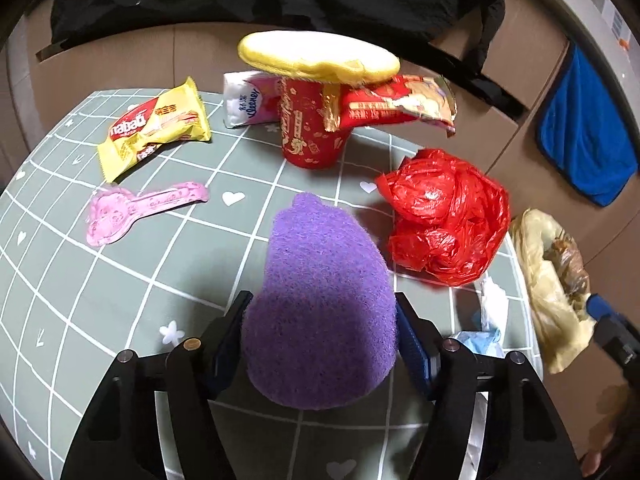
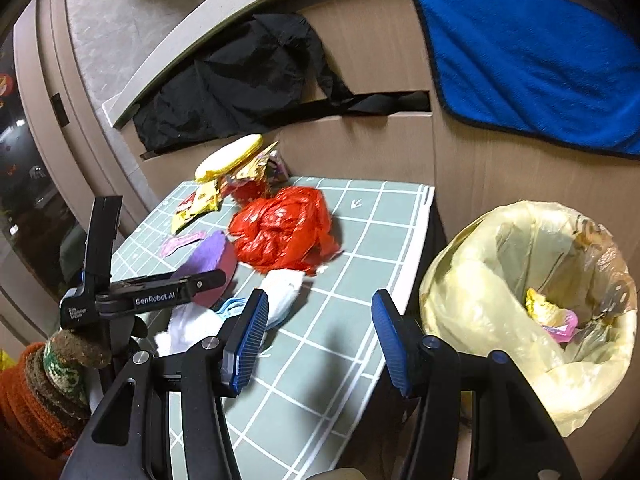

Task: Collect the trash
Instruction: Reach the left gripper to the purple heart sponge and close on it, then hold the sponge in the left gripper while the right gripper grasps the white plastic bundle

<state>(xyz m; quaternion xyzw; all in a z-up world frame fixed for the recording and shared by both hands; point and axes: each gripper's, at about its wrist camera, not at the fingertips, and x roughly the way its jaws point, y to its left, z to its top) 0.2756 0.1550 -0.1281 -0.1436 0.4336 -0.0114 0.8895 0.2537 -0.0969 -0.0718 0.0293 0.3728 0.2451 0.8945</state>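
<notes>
Left claw [image 1: 320,344]: pads closed against a purple sponge [image 1: 320,300]. Right claw [image 2: 316,336]: wide open, holding nothing, above the counter [image 2: 352,280]. Lined bin [image 2: 532,308] at its 3 o'clock.

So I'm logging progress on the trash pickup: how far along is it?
Early. Done: a few wrappers already lie in the bin. In hand: the left hand-held gripper is closed around the purple sponge; the right one is open and empty. Left: red bag, cup, yellow wrapper, tissues.
</notes>
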